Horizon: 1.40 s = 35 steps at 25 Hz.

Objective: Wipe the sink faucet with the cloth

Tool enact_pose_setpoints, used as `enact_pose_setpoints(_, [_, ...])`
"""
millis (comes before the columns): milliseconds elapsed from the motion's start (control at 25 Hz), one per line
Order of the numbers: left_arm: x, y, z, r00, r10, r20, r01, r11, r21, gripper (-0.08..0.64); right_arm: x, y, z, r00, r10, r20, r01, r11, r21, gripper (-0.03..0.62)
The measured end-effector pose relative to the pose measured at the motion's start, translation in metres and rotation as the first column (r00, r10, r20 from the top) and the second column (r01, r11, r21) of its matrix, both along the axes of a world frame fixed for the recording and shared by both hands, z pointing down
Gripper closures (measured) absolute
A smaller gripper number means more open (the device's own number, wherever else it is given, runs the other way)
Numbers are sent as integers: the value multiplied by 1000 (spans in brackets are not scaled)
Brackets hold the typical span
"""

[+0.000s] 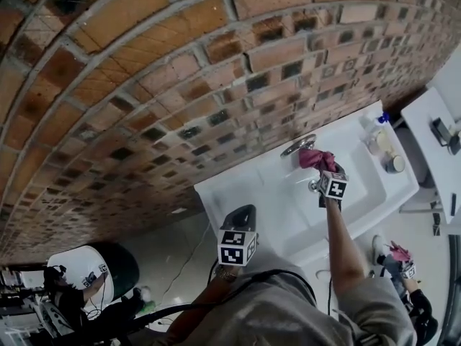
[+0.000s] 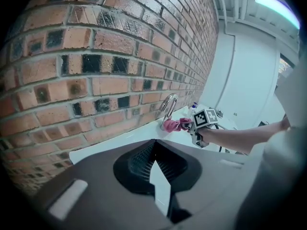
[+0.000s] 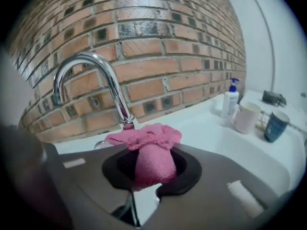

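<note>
Firmly clamped on a bunched pink terry cloth (image 3: 152,150) with the right tongs (image 1: 322,170), closed down onto the fabric's narrow waist, with a ruffled head of it spilling past the tips. Held out on an outstretched arm (image 1: 343,244) over the back rim of a white ceramic sink (image 1: 374,193). Pushed up to the foot of a curved chrome faucet (image 3: 88,73), right where the shiny stem meets the rim. Probably touching it, though hard to tell for certain from behind the fabric. Arching up and over to the left in the right gripper view, with the spout's mouth off to that side and well above the cloth. Backed closely by a red-brown brick wall (image 2: 96,66) with dark glazed patches.

Hanging low and back with the left tongs (image 2: 154,152), well apart from the faucet, off the sink's near end in the head view. Closed tip to tip, gripping nothing, only a pale sliver showing lower down. Aimed along the wall toward the faucet and the pink bundle.

Further right along the sink's edge, lined up close together: a white pump bottle with a blue top (image 3: 230,98), a cream ceramic mug (image 3: 246,118) and a dark blue mug (image 3: 274,125), all upright and well apart from the cloth.
</note>
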<state>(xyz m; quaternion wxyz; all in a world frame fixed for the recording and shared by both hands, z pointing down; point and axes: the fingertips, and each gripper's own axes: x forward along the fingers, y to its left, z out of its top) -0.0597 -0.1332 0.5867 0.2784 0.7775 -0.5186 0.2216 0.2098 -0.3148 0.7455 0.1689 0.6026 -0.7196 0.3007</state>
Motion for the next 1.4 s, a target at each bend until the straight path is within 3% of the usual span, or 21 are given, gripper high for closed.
enact_pose_setpoints(40, [1,0,0,1000,3,0,-3,1000,-1,545,-2,5,2,995,53,88,-52,998,-20,514])
enact_pose_setpoints(120, [2,2,1,1000,9,-1,-9,1000,-3,545,-7,16,8,947,149,283,-127,987,-94,514])
enact_pose_setpoints(200, [4,4,-1,1000,17,-3,-17,1000,0,545,-15,29,16,917,176,357,-126,979,-157,514])
enact_pose_setpoints(280, [5,5,-1,1000,24,-2,-24,1000,2,545,-33,40,14,921,135,366,-72,981,-181,514])
enact_pose_setpoints(440, [2,5,0,1000,17,-1,-17,1000,-1,545,-68,51,-7,940,16,340,35,989,-143,514])
enact_pose_setpoints(680, [-1,7,0,1000,17,6,-17,1000,3,545,-72,55,-26,967,-51,249,90,985,-147,514])
enact_pose_setpoints(760, [-4,6,1,1000,10,7,-10,1000,0,545,-78,58,-43,966,-116,232,143,985,-100,514])
enact_pose_setpoints(880, [-5,2,2,1000,1,3,-1,1000,-1,545,-91,46,-85,943,-210,259,197,977,76,514])
enact_pose_setpoints(1040, [-2,1,-1,1000,4,-7,-4,1000,2,545,-106,7,-137,888,-258,381,160,950,270,513])
enact_pose_setpoints(1160, [-5,6,-5,1000,0,-4,0,1000,13,545,-107,3,-151,860,-269,434,134,939,316,512])
enact_pose_setpoints(1400, [-28,3,-2,998,-63,3,63,998,11,545,-156,33,-144,790,-370,488,235,919,316,514])
